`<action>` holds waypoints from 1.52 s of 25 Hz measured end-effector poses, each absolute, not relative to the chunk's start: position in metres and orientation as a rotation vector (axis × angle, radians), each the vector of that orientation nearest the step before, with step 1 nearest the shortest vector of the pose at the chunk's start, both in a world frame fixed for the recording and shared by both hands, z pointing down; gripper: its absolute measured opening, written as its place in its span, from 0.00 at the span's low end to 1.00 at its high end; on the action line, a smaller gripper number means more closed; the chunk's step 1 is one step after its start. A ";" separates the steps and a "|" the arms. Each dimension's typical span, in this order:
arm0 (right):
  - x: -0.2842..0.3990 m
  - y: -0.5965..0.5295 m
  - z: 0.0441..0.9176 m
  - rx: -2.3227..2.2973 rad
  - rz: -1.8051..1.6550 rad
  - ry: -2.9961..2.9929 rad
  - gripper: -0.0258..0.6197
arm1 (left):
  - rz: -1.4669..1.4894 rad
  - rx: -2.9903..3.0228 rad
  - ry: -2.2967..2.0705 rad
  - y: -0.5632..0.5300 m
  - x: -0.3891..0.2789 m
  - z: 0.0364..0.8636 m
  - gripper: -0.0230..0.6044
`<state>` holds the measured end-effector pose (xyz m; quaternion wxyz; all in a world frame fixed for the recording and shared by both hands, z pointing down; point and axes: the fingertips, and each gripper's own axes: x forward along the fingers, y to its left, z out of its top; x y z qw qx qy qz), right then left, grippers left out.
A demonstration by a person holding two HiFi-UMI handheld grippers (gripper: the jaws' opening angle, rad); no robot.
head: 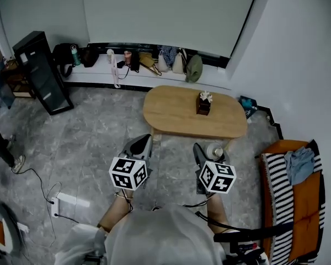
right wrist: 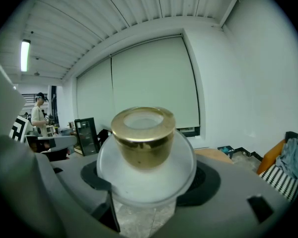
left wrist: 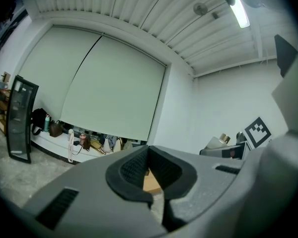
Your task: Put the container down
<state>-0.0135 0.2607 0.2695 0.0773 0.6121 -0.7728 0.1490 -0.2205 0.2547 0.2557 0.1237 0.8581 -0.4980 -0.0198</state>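
Forearms reach forward side by side, both tools aimed at the oval wooden worktop. The right tongs are clamped round the frosted container, its gold cap upward, held in the air just short of the worktop's near edge, over the grey floor. The left tongs are closed, pads together, nothing between them.

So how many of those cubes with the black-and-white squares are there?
2. One cube rides on the left claw; the other on the right claw, which grips the container. None seems hidden.
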 end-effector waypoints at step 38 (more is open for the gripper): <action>0.006 -0.025 0.271 1.939 0.496 -2.171 0.59 | -0.050 2.521 -1.295 -0.076 -0.209 0.264 0.05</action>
